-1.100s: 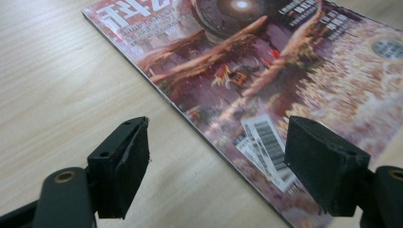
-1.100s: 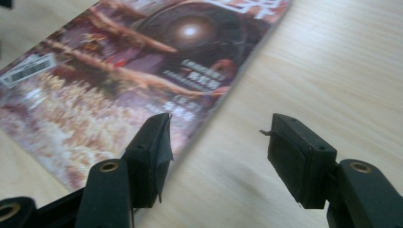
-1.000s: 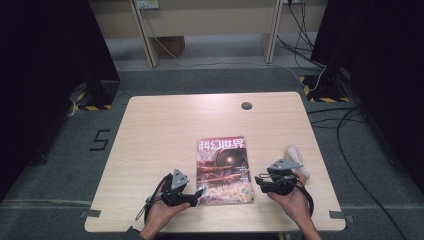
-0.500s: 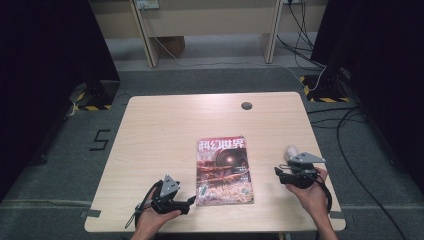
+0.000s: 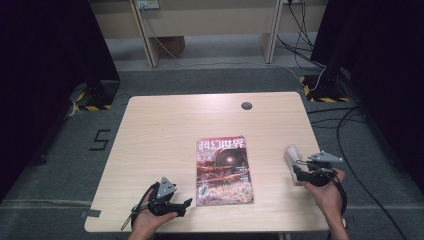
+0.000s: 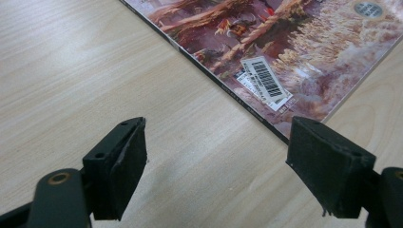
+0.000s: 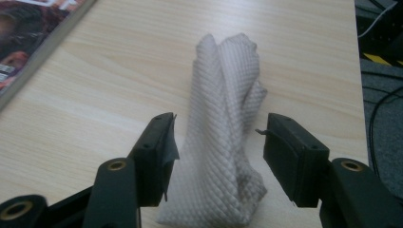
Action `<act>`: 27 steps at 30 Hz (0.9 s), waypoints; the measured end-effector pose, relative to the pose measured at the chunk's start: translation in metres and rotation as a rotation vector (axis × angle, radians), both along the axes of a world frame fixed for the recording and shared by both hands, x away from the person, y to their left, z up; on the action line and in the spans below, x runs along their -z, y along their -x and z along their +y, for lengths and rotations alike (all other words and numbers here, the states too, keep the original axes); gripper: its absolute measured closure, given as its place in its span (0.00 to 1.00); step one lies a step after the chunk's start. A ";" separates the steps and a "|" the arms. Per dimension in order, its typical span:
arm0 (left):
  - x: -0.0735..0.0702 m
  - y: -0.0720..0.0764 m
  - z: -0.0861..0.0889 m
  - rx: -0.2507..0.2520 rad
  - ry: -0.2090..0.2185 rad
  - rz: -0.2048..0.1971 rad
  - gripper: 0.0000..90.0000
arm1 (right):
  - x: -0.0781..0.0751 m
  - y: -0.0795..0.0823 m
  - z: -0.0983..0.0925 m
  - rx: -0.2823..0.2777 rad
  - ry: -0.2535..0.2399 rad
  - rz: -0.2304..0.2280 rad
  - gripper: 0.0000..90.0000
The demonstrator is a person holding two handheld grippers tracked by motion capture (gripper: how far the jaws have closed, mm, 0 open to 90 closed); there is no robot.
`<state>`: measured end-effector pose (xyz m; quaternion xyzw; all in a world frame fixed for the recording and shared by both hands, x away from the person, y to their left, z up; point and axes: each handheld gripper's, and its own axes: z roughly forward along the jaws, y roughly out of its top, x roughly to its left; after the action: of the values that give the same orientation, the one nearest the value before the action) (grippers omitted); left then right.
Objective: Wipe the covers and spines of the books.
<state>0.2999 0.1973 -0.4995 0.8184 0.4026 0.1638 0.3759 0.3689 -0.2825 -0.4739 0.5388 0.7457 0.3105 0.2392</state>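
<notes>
A magazine (image 5: 223, 170) with a reddish cover lies flat in the middle of the table; its corner with the barcode shows in the left gripper view (image 6: 285, 42). My left gripper (image 5: 187, 204) (image 6: 216, 137) is open over bare wood just left of that near corner. A crumpled white textured cloth (image 5: 291, 160) (image 7: 228, 133) lies near the table's right edge. My right gripper (image 5: 300, 172) (image 7: 218, 128) is open with the cloth between its jaws. The jaws have just been closing, and the pads stand a little off the cloth on each side.
The wooden table (image 5: 165, 130) has a dark round grommet (image 5: 246, 105) near its far edge. The right table edge lies just past the cloth. Cables (image 5: 350, 125) run over the floor on the right. Desk legs stand behind the table.
My right hand has moved right, away from the magazine, and its jaws now straddle the cloth. My left hand has drawn slightly left and toward the near edge.
</notes>
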 end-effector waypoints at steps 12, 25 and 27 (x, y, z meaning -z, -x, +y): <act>0.003 -0.002 -0.002 0.003 -0.009 0.011 0.23 | 0.021 -0.019 0.000 -0.059 -0.002 0.083 0.80; 0.003 -0.003 -0.003 0.006 -0.009 0.012 0.23 | 0.022 -0.044 0.051 -0.143 -0.023 0.084 0.81; 0.003 -0.003 -0.003 0.011 -0.015 0.012 0.23 | 0.022 -0.047 0.056 -0.152 -0.013 0.078 0.79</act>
<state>0.3026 0.1944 -0.5028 0.8245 0.3991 0.1597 0.3680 0.4163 -0.2264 -0.4964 0.4937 0.7913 0.3115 0.1820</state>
